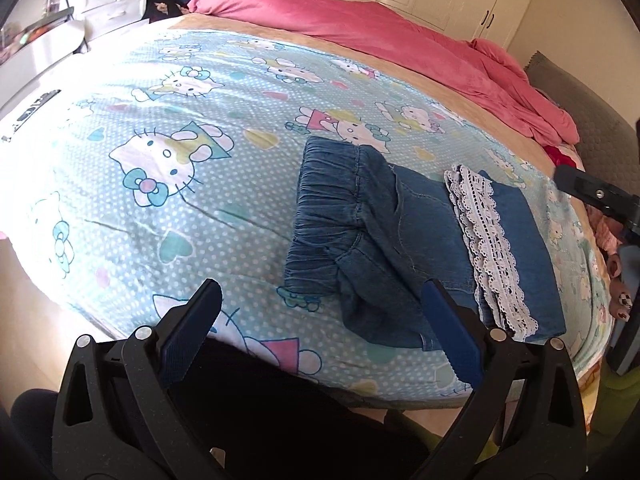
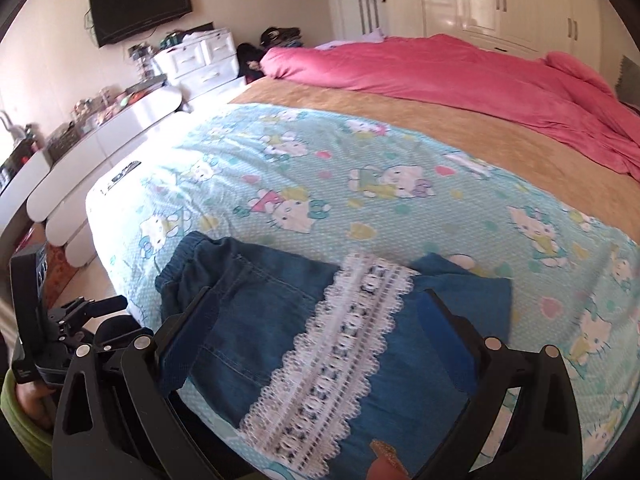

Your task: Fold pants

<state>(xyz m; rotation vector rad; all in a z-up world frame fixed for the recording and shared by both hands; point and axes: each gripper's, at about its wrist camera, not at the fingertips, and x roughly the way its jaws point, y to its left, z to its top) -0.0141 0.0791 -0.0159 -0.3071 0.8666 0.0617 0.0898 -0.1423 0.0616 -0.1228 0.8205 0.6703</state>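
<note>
Small blue denim pants (image 1: 404, 240) with a gathered waistband and white lace trim (image 1: 486, 248) lie folded on the Hello Kitty blanket (image 1: 168, 160) near the bed's front edge. My left gripper (image 1: 324, 312) is open and empty, above the blanket just left of the pants, its right finger over their near edge. In the right wrist view the pants (image 2: 264, 320) and lace (image 2: 344, 340) lie right under my right gripper (image 2: 316, 316), which is open and empty, fingers spread over the fabric. The right gripper's body (image 1: 596, 196) shows at the left view's right edge.
A pink duvet (image 2: 460, 76) is bunched at the back of the bed on a tan sheet (image 2: 400, 116). White drawers (image 2: 200, 60), a wall TV (image 2: 140, 4) and a long white cabinet (image 2: 100, 136) stand to the left. Wardrobes (image 2: 500, 0) line the back wall.
</note>
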